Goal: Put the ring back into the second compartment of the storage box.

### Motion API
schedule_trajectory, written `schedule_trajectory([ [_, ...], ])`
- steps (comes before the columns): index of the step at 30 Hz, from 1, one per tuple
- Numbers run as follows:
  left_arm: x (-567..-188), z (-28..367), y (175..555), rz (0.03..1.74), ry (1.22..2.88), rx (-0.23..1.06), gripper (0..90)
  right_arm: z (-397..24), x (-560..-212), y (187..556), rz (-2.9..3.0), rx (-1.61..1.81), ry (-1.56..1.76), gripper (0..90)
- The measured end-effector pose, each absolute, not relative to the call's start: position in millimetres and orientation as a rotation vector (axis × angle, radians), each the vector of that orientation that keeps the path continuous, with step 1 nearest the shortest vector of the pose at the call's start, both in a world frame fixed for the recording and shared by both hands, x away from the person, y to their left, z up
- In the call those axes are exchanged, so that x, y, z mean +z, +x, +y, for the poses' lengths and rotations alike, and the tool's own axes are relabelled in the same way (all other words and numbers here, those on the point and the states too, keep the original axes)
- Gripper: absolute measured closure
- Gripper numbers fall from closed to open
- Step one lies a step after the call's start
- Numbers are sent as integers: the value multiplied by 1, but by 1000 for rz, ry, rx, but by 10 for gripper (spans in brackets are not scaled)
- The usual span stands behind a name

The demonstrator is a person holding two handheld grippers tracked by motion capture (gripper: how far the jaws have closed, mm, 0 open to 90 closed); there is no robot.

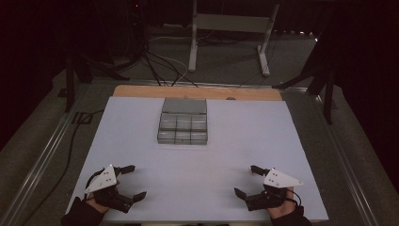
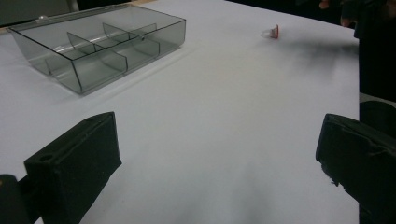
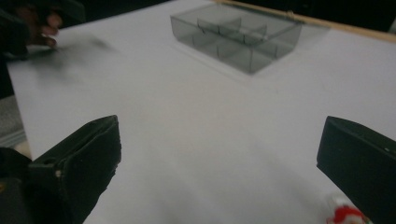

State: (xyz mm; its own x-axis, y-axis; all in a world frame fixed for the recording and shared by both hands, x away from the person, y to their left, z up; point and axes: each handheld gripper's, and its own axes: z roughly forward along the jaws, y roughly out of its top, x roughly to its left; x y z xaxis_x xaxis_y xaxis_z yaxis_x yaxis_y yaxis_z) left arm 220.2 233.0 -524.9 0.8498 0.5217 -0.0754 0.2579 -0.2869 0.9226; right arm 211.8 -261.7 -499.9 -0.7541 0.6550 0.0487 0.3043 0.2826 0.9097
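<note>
A smoky clear plastic box [image 1: 183, 127] with several compartments and its lid laid back lies on the white board, past the middle. It also shows in the left gripper view, box [image 2: 100, 46], and in the right gripper view, box [image 3: 238, 35]; its compartments look empty. My left gripper [image 1: 135, 181] rests open near the front left corner, jaws wide with nothing between them [image 2: 218, 135]. My right gripper [image 1: 246, 181] is open near the front right [image 3: 219, 140]. A small red and white object [image 3: 343, 214] lies on the board by its right jaw, also seen far off as a small object [image 2: 272, 32].
The white board [image 1: 244, 141] covers a wooden table whose far edge [image 1: 141, 91] shows. Beyond it stand a metal frame [image 1: 230, 28] and floor cables [image 1: 160, 66]. The other hand [image 3: 42, 23] shows at the top left of the right gripper view.
</note>
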Motion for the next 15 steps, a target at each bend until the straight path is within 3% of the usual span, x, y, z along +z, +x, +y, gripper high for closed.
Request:
schedule_trajectory([
  [15,-525,232,221,581,1873,278,3,-270,-475,219,2059,1489,923,0],
])
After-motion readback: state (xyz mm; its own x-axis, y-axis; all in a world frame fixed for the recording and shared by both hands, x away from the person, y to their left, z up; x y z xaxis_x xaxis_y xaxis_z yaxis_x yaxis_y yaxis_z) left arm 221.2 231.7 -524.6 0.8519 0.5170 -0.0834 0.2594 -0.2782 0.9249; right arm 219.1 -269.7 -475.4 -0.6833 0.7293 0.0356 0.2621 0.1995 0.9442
